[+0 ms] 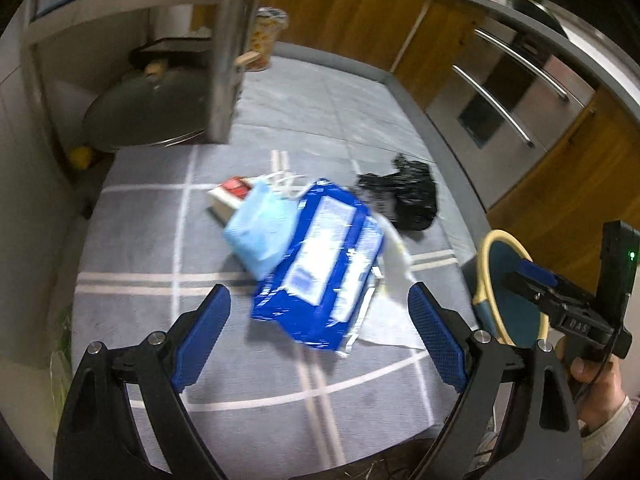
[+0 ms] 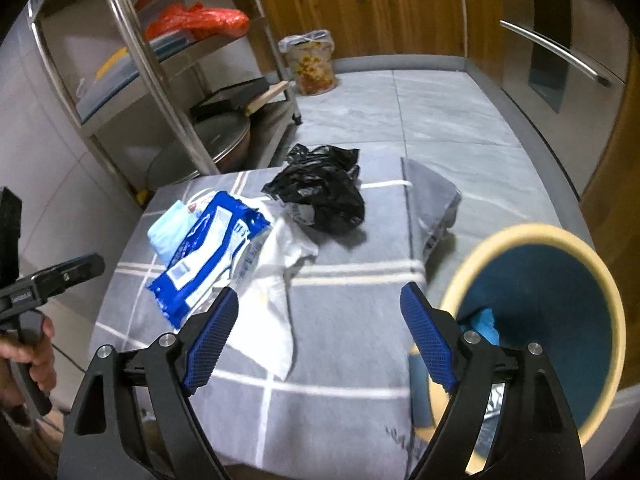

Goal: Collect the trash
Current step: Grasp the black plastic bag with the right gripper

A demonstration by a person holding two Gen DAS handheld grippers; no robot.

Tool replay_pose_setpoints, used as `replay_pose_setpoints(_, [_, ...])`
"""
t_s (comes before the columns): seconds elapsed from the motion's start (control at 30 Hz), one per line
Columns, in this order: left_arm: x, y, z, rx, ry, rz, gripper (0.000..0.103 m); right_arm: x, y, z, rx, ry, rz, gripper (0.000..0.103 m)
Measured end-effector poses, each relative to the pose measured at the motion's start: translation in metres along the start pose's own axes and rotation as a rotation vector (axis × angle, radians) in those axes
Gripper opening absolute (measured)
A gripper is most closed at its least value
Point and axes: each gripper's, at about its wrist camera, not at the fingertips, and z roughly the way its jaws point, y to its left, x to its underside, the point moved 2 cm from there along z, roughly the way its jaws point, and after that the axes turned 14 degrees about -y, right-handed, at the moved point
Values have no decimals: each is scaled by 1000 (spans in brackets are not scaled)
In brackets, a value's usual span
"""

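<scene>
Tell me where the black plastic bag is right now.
The black plastic bag lies crumpled on the grey checked mat, at its far edge. It is beyond the blue wrapper and white paper, left of the bin in the right wrist view.

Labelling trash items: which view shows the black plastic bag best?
Right wrist. The black plastic bag lies near frame centre on the grey checked cloth, crumpled, whole outline sharp. Left wrist shows it smaller, motion-blurred, partly behind the blue package.
</scene>
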Motion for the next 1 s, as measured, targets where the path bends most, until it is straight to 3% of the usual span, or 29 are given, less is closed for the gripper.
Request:
replay_pose_setpoints(0.3, [6, 33, 15, -42, 32, -74, 89, -32, 5, 53, 13, 10, -64, 86])
replay_pose_setpoints(0.57, [15, 33, 33, -30, 80, -73, 89, -61, 13, 107, 13, 33, -138, 86])
replay_pose_setpoints(0.8, [20, 29, 46, -13, 102, -79, 89, -54, 29, 149, 49, 98, -311, 86])
replay_pose_setpoints(0.83, [21, 28, 47, -12, 106, -75, 89, -52, 29, 152, 53, 99, -318, 84])
replay_pose_setpoints(0.87, [21, 28, 48, -13, 108, -74, 89, -51, 28, 155, 49, 103, -313, 73])
replay_pose_setpoints(1.0, [23, 28, 53, -21, 121, -72, 89, -46, 26, 156, 37, 109, -289, 59])
